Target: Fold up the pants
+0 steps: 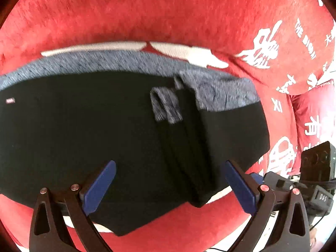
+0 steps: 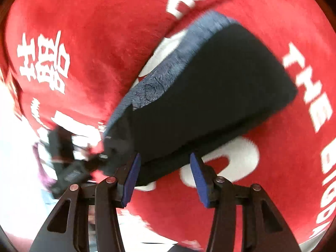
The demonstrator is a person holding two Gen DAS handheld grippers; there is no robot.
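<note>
Black pants (image 1: 84,126) with a grey-blue waistband (image 1: 105,63) lie folded on a red blanket (image 1: 147,10). A grey drawstring loop (image 1: 166,105) rests on a lengthwise fold in the fabric. My left gripper (image 1: 169,164) hovers over the pants, jaws wide open, nothing between the pads. In the right wrist view the pants (image 2: 210,94) stretch away, waistband (image 2: 168,67) on the left. My right gripper (image 2: 164,157) stands open astride their near edge; the fabric lies between the pads, not pinched. The right tool's camera housing (image 1: 315,168) shows at the left view's right edge.
The red blanket (image 2: 94,42) carries large white characters and lettering (image 2: 308,88) and covers the whole surface around the pants. A blurred dark shape, the left tool's body (image 2: 69,159), sits at the left of the right wrist view. Pale floor shows beyond the blanket's edge.
</note>
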